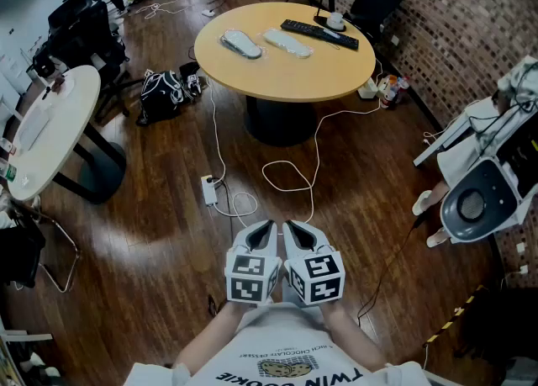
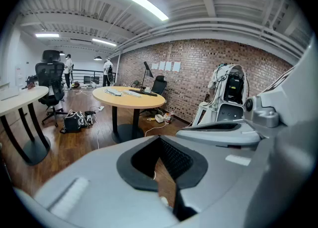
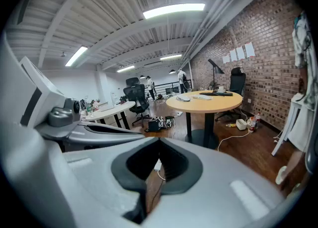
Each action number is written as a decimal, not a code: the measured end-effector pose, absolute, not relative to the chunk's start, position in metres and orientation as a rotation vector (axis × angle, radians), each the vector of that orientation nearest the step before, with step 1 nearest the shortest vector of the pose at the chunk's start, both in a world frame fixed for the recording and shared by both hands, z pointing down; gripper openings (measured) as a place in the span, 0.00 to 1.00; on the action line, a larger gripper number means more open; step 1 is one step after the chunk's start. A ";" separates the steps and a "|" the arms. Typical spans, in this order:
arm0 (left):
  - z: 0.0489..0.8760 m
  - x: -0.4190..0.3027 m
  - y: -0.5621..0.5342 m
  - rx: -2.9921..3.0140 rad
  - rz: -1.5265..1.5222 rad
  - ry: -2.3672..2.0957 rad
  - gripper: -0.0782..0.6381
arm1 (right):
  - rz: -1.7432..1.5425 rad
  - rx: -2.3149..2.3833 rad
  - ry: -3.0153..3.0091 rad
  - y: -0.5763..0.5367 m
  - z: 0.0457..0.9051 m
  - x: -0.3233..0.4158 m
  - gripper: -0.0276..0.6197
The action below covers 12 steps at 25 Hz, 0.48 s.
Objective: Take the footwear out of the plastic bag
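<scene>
Two slippers, each in a clear plastic bag, lie side by side on the round wooden table [image 1: 286, 73]: one on the left [image 1: 241, 43] and one on the right [image 1: 287, 42]. They are far ahead of me. My left gripper [image 1: 267, 226] and right gripper [image 1: 288, 226] are held close together near my body, over the wooden floor. Both are shut with nothing between the jaws. The left gripper view shows its shut tips [image 2: 160, 138] and the table [image 2: 128, 99] in the distance. In the right gripper view, the right gripper [image 3: 159, 140] points towards the same table [image 3: 208, 102].
A black keyboard [image 1: 319, 34] and a white cup [image 1: 334, 20] sit at the table's far side. A power strip [image 1: 209, 189] and white cables trail across the floor. A black bag [image 1: 160, 94] lies on the floor at the left, beside a white table [image 1: 50, 124]. A white machine [image 1: 479, 195] stands at the right.
</scene>
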<state>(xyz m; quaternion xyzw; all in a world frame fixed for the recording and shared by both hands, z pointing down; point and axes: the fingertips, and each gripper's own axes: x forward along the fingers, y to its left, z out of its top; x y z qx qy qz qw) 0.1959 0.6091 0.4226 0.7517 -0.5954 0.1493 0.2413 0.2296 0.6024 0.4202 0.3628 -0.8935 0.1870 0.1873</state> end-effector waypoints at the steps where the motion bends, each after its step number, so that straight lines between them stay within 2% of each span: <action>1: 0.424 0.195 0.595 2.058 0.407 -1.631 0.11 | 0.525 1.022 -2.519 0.589 0.423 0.229 0.05; 12: 0.433 0.197 0.418 1.989 0.475 -1.712 0.11 | 0.526 0.879 -2.580 0.413 0.431 0.229 0.05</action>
